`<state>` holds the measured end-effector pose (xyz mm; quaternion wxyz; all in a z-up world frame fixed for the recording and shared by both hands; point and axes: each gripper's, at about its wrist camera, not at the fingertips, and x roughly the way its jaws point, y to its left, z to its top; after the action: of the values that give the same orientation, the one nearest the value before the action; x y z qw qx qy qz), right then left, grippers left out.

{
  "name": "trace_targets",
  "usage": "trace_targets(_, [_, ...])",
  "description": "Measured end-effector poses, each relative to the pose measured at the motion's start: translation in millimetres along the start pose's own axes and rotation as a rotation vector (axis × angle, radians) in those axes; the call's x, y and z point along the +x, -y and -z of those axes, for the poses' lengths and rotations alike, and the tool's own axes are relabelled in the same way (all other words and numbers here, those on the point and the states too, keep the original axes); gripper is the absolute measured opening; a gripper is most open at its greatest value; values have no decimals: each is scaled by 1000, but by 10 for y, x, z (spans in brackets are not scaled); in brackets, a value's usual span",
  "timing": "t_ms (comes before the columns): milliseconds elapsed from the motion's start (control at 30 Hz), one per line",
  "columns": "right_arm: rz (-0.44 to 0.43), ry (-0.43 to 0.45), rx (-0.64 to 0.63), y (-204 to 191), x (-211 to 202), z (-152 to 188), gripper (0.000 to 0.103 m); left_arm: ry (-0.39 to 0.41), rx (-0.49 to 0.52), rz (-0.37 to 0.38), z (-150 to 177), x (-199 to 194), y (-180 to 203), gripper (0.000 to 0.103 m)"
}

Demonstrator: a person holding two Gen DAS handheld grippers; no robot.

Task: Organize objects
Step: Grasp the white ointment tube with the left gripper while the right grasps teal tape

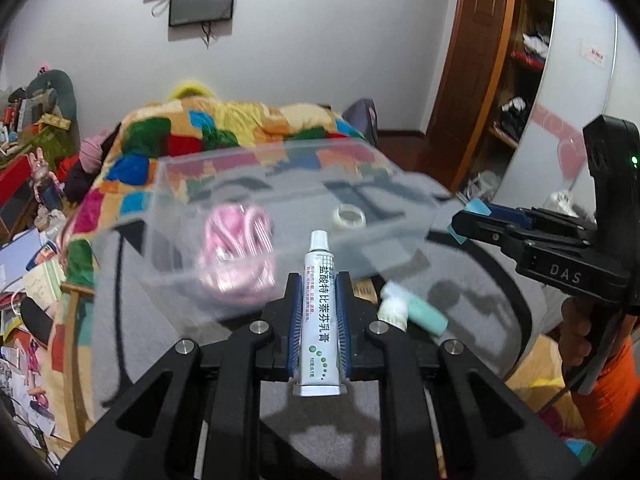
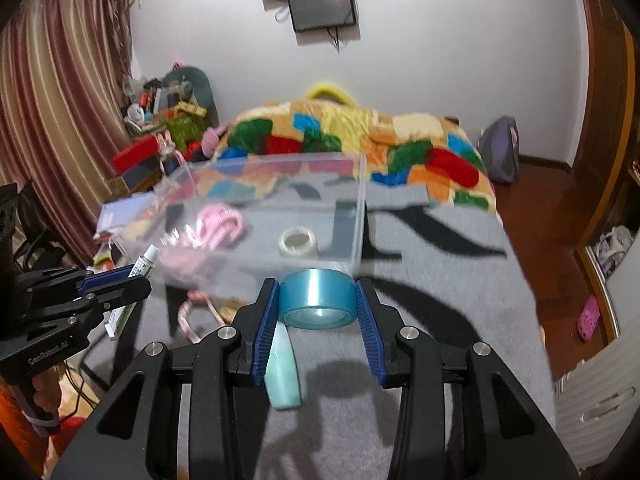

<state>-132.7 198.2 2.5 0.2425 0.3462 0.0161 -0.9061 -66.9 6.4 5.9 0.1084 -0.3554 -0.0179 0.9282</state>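
Note:
My left gripper (image 1: 318, 280) is shut on a white ointment tube (image 1: 319, 312) with its cap pointing forward, held above the grey blanket just short of the clear plastic box (image 1: 400, 220). My right gripper (image 2: 317, 292) is shut on a blue tape roll (image 2: 317, 304), also just short of the box (image 2: 362, 216). The box holds a pink cable bundle (image 1: 236, 256) and a small clear tape roll (image 1: 349, 216). In the right wrist view these show as the cable (image 2: 220, 222) and the roll (image 2: 298, 242). The right gripper also shows in the left wrist view (image 1: 466, 220).
A mint green bottle (image 1: 428, 314) and a small white bottle (image 1: 394, 310) lie on the grey blanket (image 2: 440, 280) right of the left gripper. A pink strap (image 2: 192, 312) lies before the box. A colourful quilt (image 2: 360, 140) lies behind the box. Clutter crowds the left side.

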Motion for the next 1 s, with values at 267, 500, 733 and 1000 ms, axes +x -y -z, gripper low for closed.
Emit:
trace_targets(267, [-10, 107, -55, -220, -72, -410, 36, 86, -29, -22, -400, -105, -185, 16])
trace_targets(500, [-26, 98, -98, -422, 221, -656, 36, 95, -51, -46, -628, 57, -323, 16])
trace_targets(733, [-43, -15, -115, -541, 715, -690, 36, -4, -108, -42, -667, 467, -528, 16])
trace_targets(1000, [-56, -163, -136, -527, 1174, -531, 36, -118, -142, -11, -532, 845, -588, 16])
